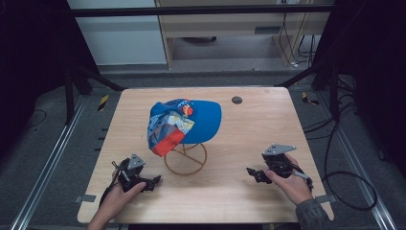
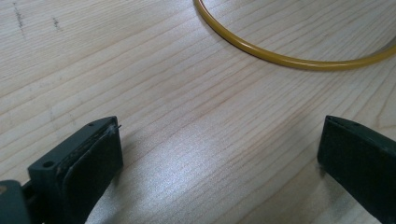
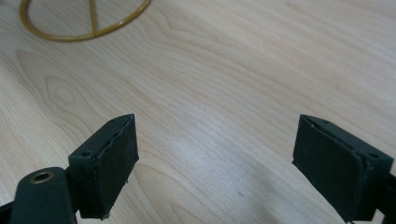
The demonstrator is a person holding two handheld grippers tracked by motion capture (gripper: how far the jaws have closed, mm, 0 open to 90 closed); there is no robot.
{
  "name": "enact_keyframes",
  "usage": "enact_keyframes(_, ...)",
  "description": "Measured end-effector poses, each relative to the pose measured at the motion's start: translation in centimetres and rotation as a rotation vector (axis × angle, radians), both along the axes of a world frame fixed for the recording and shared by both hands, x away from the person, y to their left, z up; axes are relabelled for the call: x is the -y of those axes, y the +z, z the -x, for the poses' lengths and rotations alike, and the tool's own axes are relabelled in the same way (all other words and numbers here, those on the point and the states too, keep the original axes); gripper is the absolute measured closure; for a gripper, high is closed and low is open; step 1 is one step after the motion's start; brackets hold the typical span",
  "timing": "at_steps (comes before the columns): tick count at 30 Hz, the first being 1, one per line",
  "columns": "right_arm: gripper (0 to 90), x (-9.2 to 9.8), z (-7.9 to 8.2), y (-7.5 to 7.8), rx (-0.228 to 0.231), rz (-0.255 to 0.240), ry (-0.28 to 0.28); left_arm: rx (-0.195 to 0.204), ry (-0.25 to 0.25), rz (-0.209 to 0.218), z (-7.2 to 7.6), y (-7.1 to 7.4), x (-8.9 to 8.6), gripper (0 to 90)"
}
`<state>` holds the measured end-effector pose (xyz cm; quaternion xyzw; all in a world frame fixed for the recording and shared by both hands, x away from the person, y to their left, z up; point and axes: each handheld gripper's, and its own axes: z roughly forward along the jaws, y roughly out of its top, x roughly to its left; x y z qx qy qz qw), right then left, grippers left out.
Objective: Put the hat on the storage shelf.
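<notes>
Both my hands rest low at the table's (image 1: 249,201) near edge, left gripper (image 1: 155,181) and right gripper (image 1: 250,171) pointing inward, jaws spread wide, empty. Between them, farther off, the stand (image 1: 186,160) carries the cap (image 1: 184,122). Gripper views show the stand's ring (image 2: 289,59) close up; high view shows the cap.

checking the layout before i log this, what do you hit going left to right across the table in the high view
left gripper → wire stand with the blue cap on it → right gripper
</notes>
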<state>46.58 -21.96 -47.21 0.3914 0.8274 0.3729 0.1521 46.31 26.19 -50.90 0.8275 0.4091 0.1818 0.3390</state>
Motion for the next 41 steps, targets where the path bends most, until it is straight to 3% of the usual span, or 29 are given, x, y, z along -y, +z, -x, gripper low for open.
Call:
enact_keyframes(9,14.0,-0.7,-0.2,-1.6,-0.019,-0.004,-0.013,0.000,0.000,0.001,0.0,0.0,0.0,0.0)
enact_keyframes(28,11.8,-1.5,-1.1,-3.5,-0.031,-0.018,-0.099,0.000,0.001,-0.001,0.0,0.0,0.0,0.0)
enact_keyframes(35,9.1,-2.0,-0.8,-3.9,0.018,0.011,-0.120,0.000,0.002,-0.001,0.0,0.0,0.0,0.0)
enact_keyframes(38,7.9,-2.3,-0.7,-4.0,0.028,0.040,-0.128,0.001,0.003,0.001,0.0,0.0,0.0,0.0)
enact_keyframes(41,7.5,-2.3,-0.7,-4.0,0.023,0.036,-0.136,0.001,0.004,0.001,0.0,0.0,0.0,0.0)
